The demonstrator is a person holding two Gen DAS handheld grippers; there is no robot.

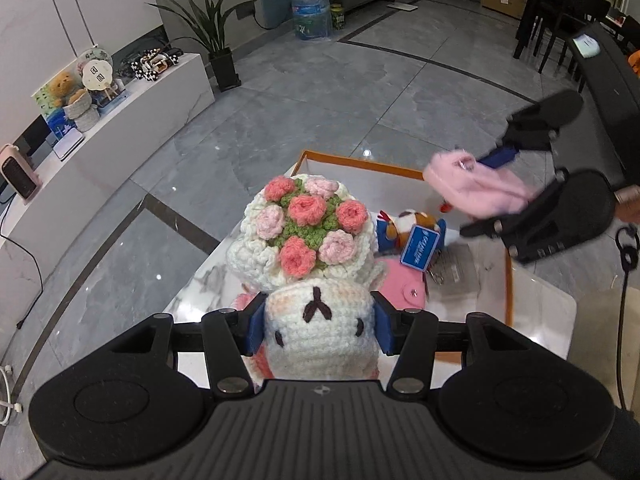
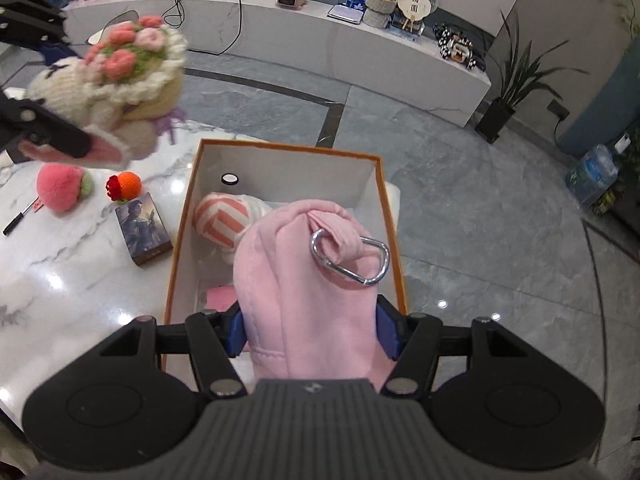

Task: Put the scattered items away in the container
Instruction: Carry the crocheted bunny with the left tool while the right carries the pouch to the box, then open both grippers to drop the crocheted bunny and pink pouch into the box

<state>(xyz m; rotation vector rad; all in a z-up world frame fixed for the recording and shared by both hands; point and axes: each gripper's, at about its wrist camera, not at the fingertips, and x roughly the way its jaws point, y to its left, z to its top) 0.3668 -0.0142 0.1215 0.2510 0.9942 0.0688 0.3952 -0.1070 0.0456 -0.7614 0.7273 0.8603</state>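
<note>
My left gripper (image 1: 316, 330) is shut on a white crochet bunny (image 1: 316, 324) that carries a flower bouquet (image 1: 308, 222); it hangs above the marble table near the orange-rimmed white box (image 1: 360, 162). The bunny also shows in the right wrist view (image 2: 100, 92). My right gripper (image 2: 310, 330) is shut on a pink fleece pouch (image 2: 308, 300) with a silver carabiner (image 2: 352, 256), held over the box (image 2: 288, 148). Inside the box lie a striped orange-white toy (image 2: 222, 220) and a pink card (image 2: 220, 296).
On the marble table (image 2: 60, 280) left of the box lie a pink crochet peach (image 2: 60, 192), a small orange crochet fruit (image 2: 126, 186), a card box (image 2: 142, 228) and a black pen (image 2: 18, 220). A bear keychain (image 1: 412, 228) lies in the box. Grey floor lies beyond.
</note>
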